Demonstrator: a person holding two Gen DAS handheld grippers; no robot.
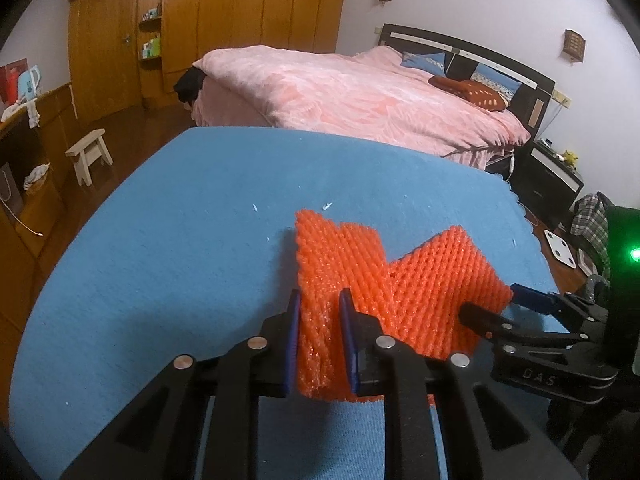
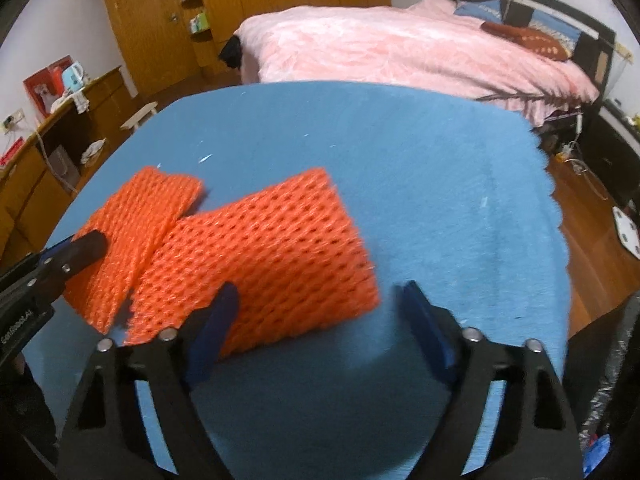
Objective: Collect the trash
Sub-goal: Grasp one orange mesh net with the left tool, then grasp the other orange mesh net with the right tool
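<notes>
Two orange foam net sleeves lie on the blue table cloth (image 1: 160, 248). My left gripper (image 1: 320, 304) is shut on the left sleeve (image 1: 332, 248), pinching its near end between the blue pads. The second sleeve (image 1: 440, 276) overlaps it on the right. In the right wrist view my right gripper (image 2: 320, 300) is open, its left finger (image 2: 220, 312) resting over the near edge of the larger sleeve (image 2: 272, 248). The left sleeve (image 2: 136, 216) and the left gripper (image 2: 80, 252) show at left. The right gripper (image 1: 496, 308) also shows in the left wrist view.
Small white scraps (image 1: 327, 205) lie on the cloth beyond the sleeves. A bed with a pink cover (image 1: 352, 92) stands behind the table. A wooden wardrobe (image 1: 240, 8), a small stool (image 1: 90, 152) and a side cabinet (image 2: 48, 152) are at the left.
</notes>
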